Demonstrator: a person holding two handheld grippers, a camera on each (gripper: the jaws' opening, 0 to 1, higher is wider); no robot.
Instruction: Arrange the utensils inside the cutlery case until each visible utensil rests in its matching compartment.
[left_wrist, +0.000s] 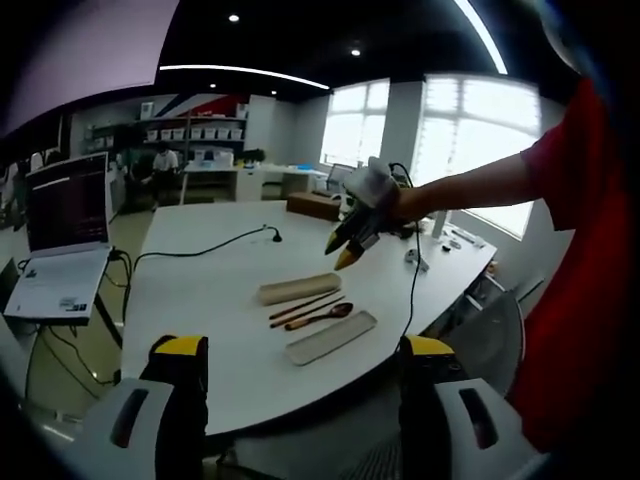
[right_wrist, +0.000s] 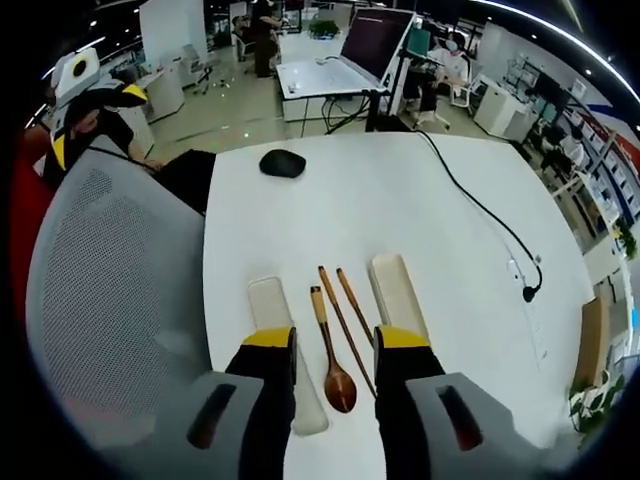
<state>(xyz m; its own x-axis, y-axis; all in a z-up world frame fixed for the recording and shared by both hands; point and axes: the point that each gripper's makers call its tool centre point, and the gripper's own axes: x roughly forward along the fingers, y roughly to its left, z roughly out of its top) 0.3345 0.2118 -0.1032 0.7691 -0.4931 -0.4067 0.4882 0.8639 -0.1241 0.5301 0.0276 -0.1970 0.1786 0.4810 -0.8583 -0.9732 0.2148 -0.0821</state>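
Wooden spoon (right_wrist: 334, 362) partly hidden between right gripper (right_wrist: 335, 350) fingers, held apart; left gripper (left_wrist: 305, 352) fingers likewise apart.

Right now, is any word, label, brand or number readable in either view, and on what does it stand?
None can be read.
Laptop screen: lines of text, too small and blurred to read.
Shelf boxes: too far away to tell whether they carry labels.
Wooden spoon, chopsticks, case halves: no markings visible.
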